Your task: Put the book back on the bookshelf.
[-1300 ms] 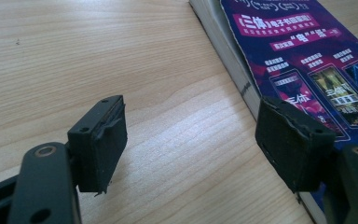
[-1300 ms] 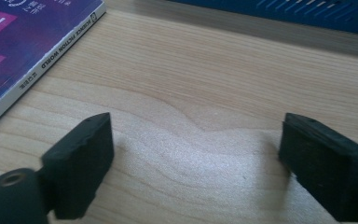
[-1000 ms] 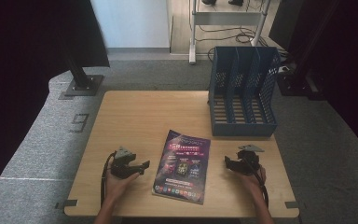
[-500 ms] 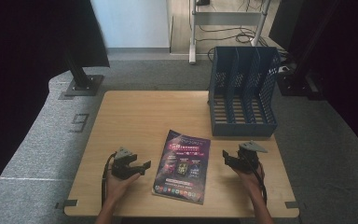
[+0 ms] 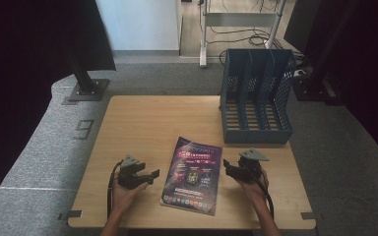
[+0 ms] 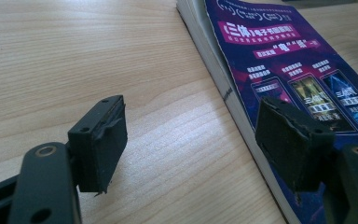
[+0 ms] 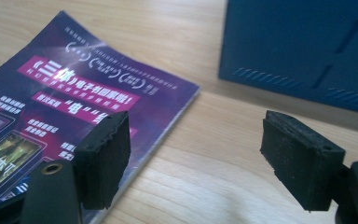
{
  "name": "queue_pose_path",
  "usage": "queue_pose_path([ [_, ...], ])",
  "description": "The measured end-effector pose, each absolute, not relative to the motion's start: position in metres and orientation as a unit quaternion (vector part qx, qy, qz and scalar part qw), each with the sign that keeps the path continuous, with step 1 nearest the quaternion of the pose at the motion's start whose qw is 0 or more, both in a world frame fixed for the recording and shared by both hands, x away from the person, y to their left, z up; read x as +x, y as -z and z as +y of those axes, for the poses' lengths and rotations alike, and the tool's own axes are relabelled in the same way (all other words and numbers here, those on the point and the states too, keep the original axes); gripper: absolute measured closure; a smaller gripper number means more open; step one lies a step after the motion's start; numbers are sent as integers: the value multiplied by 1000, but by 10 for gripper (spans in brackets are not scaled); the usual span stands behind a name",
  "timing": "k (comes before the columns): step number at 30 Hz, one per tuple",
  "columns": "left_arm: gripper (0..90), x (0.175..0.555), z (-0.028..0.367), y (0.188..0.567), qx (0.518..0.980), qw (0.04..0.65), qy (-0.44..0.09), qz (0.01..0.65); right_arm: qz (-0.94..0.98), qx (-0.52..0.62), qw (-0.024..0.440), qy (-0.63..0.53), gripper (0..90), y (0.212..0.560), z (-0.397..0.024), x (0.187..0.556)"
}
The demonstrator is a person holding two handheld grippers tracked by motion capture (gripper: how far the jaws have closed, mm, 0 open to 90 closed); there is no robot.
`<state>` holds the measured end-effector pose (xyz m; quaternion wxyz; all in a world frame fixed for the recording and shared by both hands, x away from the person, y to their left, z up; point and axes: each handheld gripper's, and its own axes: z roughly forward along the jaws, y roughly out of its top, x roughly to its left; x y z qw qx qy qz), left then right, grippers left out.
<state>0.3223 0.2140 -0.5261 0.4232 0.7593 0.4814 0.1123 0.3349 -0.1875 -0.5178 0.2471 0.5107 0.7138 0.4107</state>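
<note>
The magazine (image 5: 193,175) lies flat between both grippers, long axis running away from the person, right gripper (image 5: 230,168) nearer its edge, both sets of jaws spread and empty.

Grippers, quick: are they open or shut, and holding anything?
Left gripper: open, holding nothing.
Right gripper: open, jaws just been closing a little, nothing between them.

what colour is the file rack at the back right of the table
Blue file rack, seen best in the high view.
</note>
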Motion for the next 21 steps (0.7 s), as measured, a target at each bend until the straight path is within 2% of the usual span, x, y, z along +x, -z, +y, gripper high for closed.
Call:
queue_pose_path([
  [21, 252, 319, 217, 526, 756, 424, -120, 484, 742, 487, 199, -416, 220, 530, -136, 349],
])
